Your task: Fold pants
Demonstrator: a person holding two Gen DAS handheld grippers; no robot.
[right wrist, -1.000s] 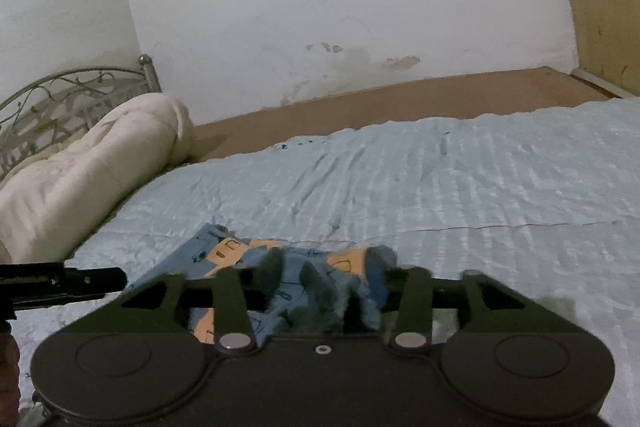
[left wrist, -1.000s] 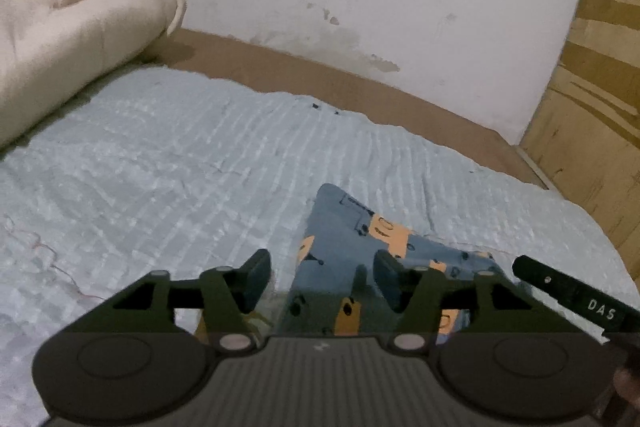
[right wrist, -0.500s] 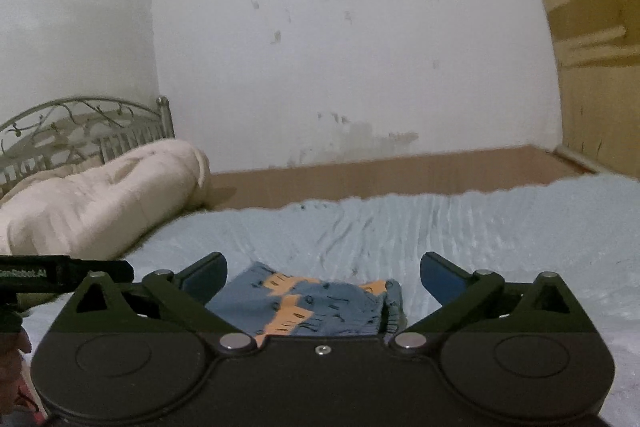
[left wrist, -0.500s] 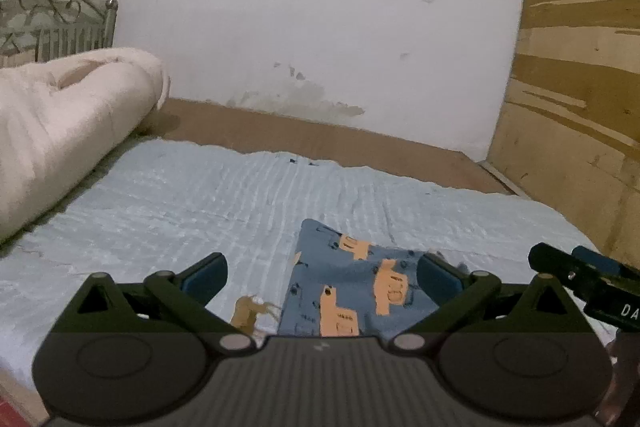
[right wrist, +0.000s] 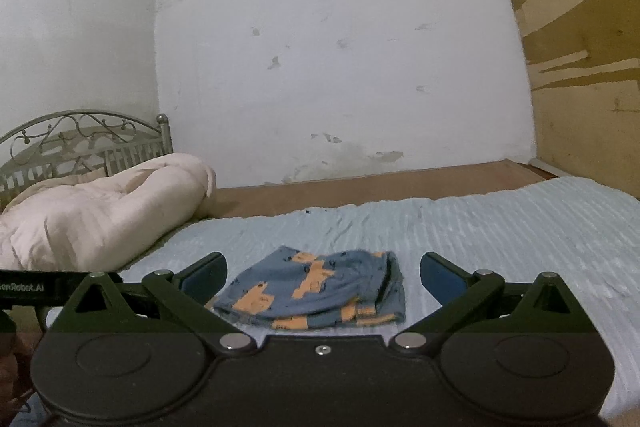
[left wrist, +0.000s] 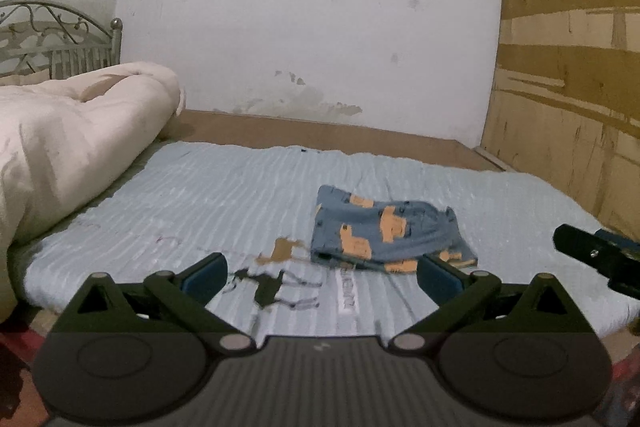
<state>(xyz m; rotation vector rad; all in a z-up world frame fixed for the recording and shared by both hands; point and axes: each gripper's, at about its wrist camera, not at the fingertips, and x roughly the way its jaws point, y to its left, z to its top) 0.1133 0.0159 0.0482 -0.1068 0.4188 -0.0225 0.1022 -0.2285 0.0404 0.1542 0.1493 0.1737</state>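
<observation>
Pants [right wrist: 316, 287] lie folded on bed [right wrist: 500, 227], 12 o'clock of right claw [right wrist: 323, 277]. Left claw [left wrist: 320, 277] and right both wide, empty. Retreat cleanly; avoid snagging fold.

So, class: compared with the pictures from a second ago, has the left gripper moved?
Yes. The left gripper has pulled back from the folded pants, which now lie well beyond its open fingers, with more of the blue bedsheet showing in front.

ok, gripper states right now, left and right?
Left gripper: open, holding nothing.
Right gripper: open, holding nothing; the folded pants lie on the bed beyond it.
</observation>
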